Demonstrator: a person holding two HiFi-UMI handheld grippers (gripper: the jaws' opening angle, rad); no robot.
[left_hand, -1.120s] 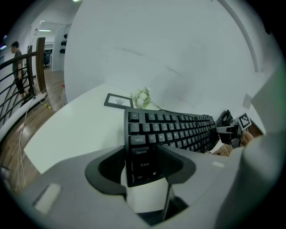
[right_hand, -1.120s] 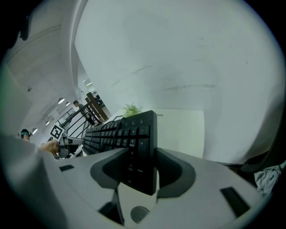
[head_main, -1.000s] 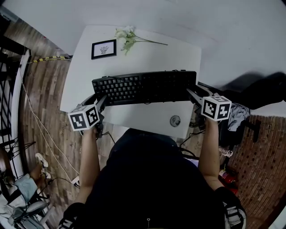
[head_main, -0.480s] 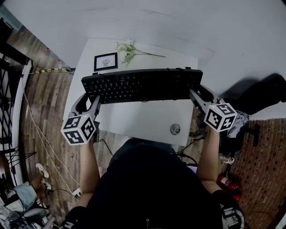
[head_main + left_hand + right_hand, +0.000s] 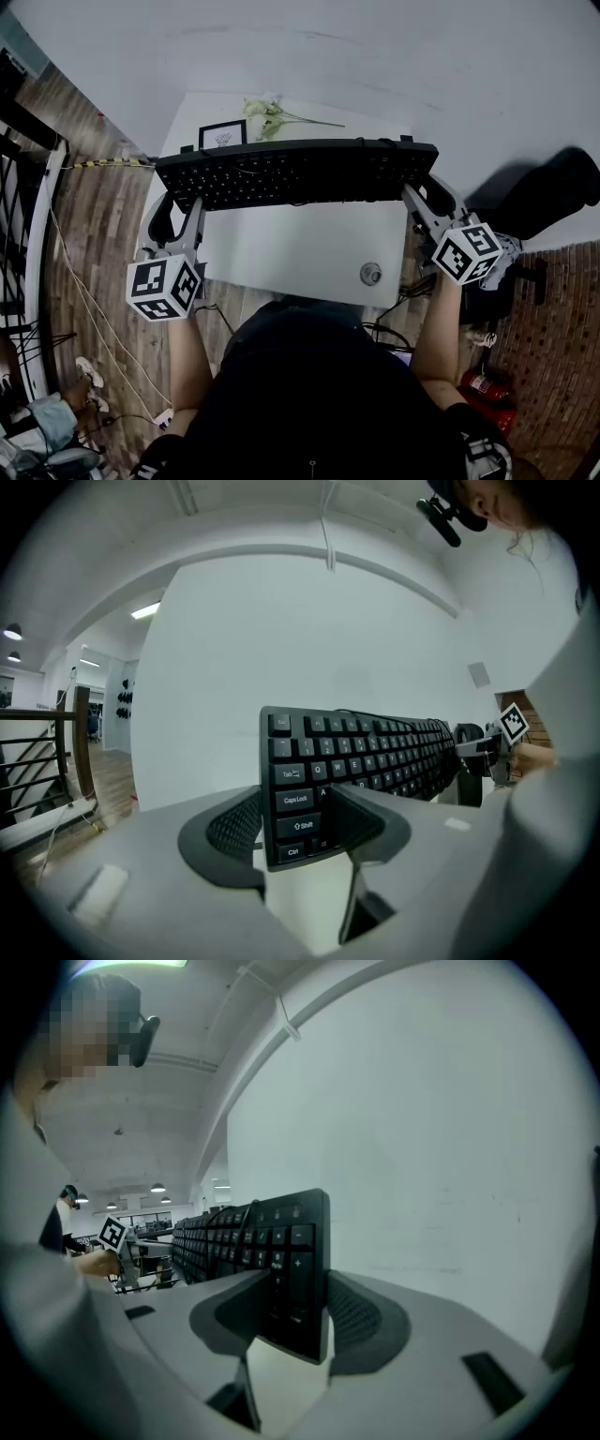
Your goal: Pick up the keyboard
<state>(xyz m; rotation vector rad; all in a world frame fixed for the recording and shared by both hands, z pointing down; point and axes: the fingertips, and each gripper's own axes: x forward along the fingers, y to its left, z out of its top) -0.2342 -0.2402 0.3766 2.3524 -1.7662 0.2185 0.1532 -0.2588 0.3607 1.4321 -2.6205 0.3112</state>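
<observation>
The black keyboard hangs in the air above the white table, held level between both hands. My left gripper is shut on the keyboard's left end, one pad on the keys by Shift, the other behind. My right gripper is shut on the right end, its pads clamping the number-pad side. In each gripper view the keyboard stands on edge with its keys facing the camera. The keyboard's cable shows at its back edge.
On the table's far side lie a small framed picture and a sprig of pale flowers. A round grey disc sits near the table's front right corner. A white wall is behind, wooden floor and cables to the left, dark clutter to the right.
Both grippers have risen with the keyboard, lifting it off the table and toward the wall side of the view; it now covers part of the picture frame.
</observation>
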